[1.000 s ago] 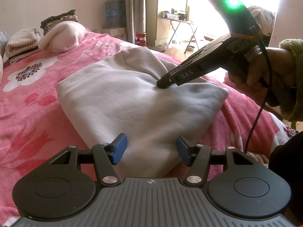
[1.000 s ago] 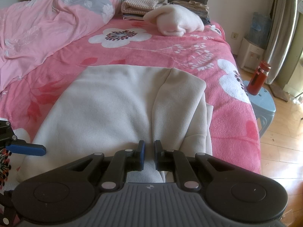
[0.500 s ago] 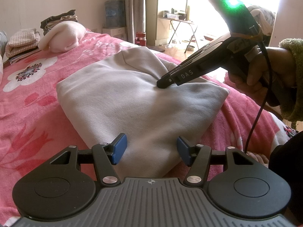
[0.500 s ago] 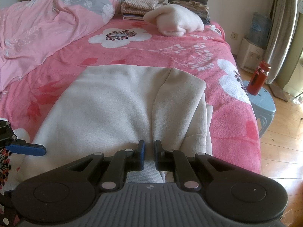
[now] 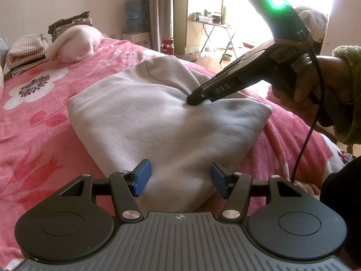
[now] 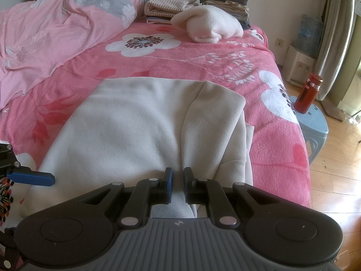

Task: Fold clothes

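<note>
One label, "DAS", marks the right gripper [image 5: 195, 98], jaws clenched on the grey garment [image 5: 158, 117]; left gripper [image 5: 179, 177] released

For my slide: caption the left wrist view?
Open left gripper faces a beige garment while the right gripper pins it.

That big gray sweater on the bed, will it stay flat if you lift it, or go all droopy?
Probably droopy: the gray sweater already creases where the right gripper pinches it. It looks thick, so likely weighty. Its fuzzy surface probably won't slip.
</note>
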### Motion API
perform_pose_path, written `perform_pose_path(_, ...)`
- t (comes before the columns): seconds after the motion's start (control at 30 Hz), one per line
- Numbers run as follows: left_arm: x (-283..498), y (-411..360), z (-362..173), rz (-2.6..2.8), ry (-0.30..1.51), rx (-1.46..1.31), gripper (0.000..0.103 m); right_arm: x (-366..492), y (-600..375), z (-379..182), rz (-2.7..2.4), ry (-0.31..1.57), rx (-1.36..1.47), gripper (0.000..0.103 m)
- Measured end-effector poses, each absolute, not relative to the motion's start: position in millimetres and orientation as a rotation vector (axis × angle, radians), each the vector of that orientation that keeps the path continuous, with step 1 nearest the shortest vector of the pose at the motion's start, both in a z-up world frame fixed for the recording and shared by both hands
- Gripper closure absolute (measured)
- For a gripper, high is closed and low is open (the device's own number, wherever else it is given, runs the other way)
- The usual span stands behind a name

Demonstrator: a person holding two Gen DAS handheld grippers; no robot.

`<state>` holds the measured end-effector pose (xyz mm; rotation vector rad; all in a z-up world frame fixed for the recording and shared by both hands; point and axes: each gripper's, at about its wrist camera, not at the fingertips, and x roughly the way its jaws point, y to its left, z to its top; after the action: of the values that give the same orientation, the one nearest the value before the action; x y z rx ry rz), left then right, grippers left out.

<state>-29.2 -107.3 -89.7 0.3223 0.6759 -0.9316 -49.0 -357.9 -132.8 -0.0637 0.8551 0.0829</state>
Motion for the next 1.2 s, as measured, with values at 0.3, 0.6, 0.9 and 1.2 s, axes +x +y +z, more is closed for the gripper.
perform_pose_path(0.3, -29.7, -107.2, -90.4, -0.931, 0.674, 0.322, 0.044, -49.3, -357.7, -133.3, 0.082, 0.853, -0.063, 0.093)
perform_pose_path(0.6, -29.6, -107.3, -90.7, -0.931, 0.673, 0.323, 0.044, -48.6, -359.6, -133.3, 0.085, 0.852, -0.063, 0.093)
perform_pose_path(0.9, -29.2, -105.9, -90.9, -0.935, 0.676, 0.323, 0.044, -72.0, -362.1, -110.1, 0.120, 0.801, -0.033, 0.087)
perform_pose_path(1.2, -30.9, -107.6, -90.7, -0.931, 0.676, 0.331, 0.044, -95.5, -361.4, -135.4, 0.154, 0.831, 0.011, 0.086)
